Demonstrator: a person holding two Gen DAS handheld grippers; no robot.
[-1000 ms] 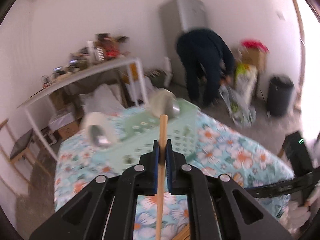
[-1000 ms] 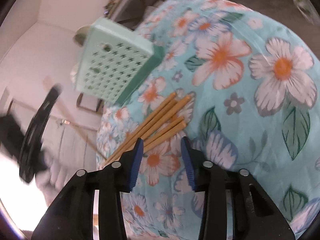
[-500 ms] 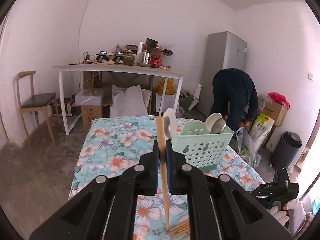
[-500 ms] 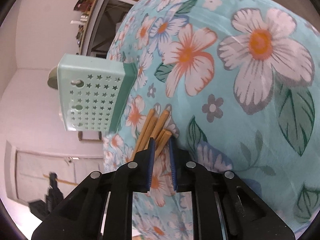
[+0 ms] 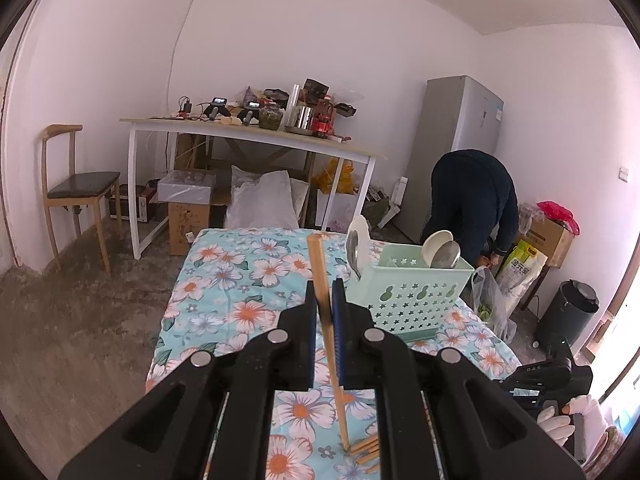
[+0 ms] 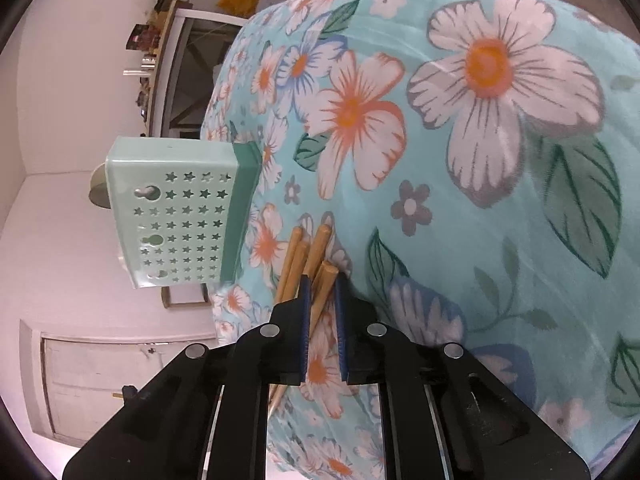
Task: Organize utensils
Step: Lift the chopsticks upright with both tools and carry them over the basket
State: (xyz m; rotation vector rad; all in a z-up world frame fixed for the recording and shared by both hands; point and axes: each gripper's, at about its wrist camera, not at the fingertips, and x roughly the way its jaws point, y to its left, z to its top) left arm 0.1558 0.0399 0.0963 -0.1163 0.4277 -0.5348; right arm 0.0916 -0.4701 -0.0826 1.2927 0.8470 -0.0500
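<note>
Nearest in the left wrist view, the left tongs are clamped on one wooden chopstick. It stands almost upright between the blue pads, gripped near its upper third, its lower tip resting on the cloth beside the loose chopsticks. The right tongs have just been closing on the pile of chopsticks that lies on the floral cloth covering the table. One stick now sits pinched between the pads near its blunt end, and the others lie touching it on the left.

The chopsticks look light, thin and stiff, with a smooth rounded surface. A narrow grip should hold one, but it may pivot or slide if taken at the very end. Taking hold a little way in from the thick end seems safest, and it leaves the length free to drop into a slot. Because the sticks lie bunched and touching, a second stick could come up with the first.

Beyond the pile stands the mint basket, its walls pierced with star holes, upright on a darker green tray. Two spoons already lean inside it, at opposite ends. The basket looks light and could slide on the cloth if bumped.

Farther off are a cluttered white desk, a chair, a grey fridge and a person bending over bags.
</note>
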